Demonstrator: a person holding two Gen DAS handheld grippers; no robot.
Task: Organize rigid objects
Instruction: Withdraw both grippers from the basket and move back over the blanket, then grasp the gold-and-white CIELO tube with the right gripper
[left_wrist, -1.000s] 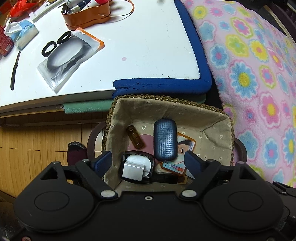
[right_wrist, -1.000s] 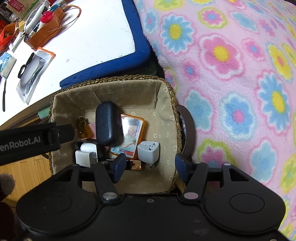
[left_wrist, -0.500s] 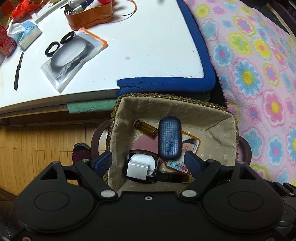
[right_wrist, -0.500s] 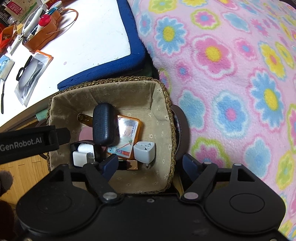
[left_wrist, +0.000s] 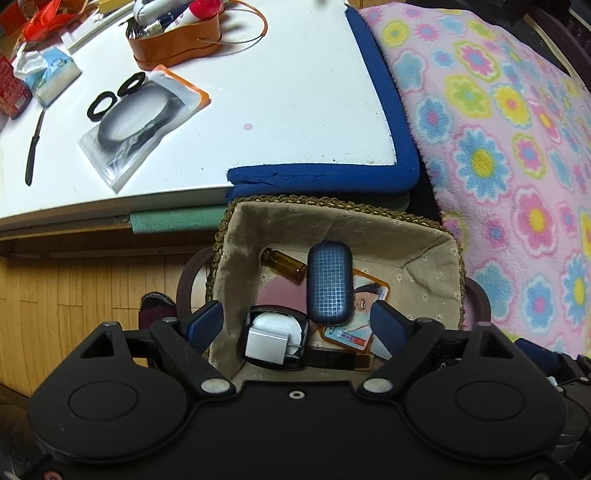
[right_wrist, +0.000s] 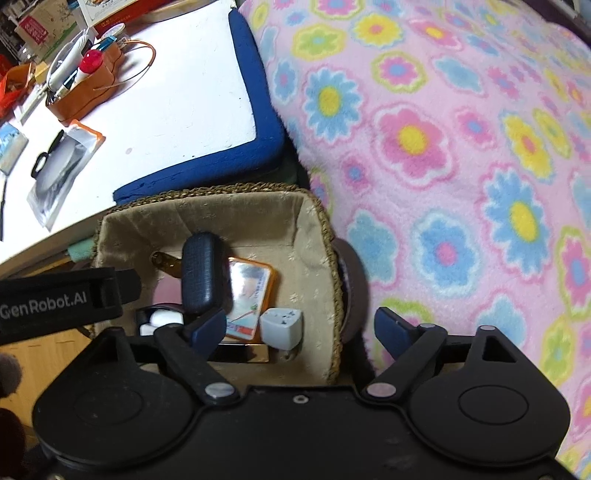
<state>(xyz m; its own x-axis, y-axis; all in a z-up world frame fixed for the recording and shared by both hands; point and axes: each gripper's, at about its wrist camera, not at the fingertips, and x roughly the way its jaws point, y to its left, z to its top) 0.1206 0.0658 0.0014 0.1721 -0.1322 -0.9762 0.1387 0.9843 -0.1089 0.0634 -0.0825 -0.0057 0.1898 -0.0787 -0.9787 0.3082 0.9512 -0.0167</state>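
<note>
A woven basket (left_wrist: 332, 202) with a beige lining stands below the table's corner. In it lie an amber bottle (left_wrist: 283, 265), a dark blue checked case (left_wrist: 328, 284), an orange card (left_wrist: 371, 306) and a white charger (left_wrist: 271, 338) in a black shell. My left gripper (left_wrist: 297, 326) hangs over the basket's near end, jaws opening, pads touching nothing. My right gripper (right_wrist: 300, 328) is over the basket's (right_wrist: 221, 192) right side, jaws opening wide. A white travel adapter (right_wrist: 282, 328) lies on the basket floor between them, clear of both pads.
The white table (left_wrist: 277, 110) has a blue foam edge (left_wrist: 384, 92) and carries an orange pouch (left_wrist: 173, 48) of pens, a bagged black ring (left_wrist: 140, 122), a tissue pack (left_wrist: 48, 74) and a black tool (left_wrist: 33, 151). A pink floral blanket (right_wrist: 461, 147) lies to the right. Wooden floor (left_wrist: 74, 288) is at left.
My right gripper's jaws have spread wide away from the white adapter, which stays in the basket. The left jaws have widened slightly. The amber bottle has rolled to lie slanted.
</note>
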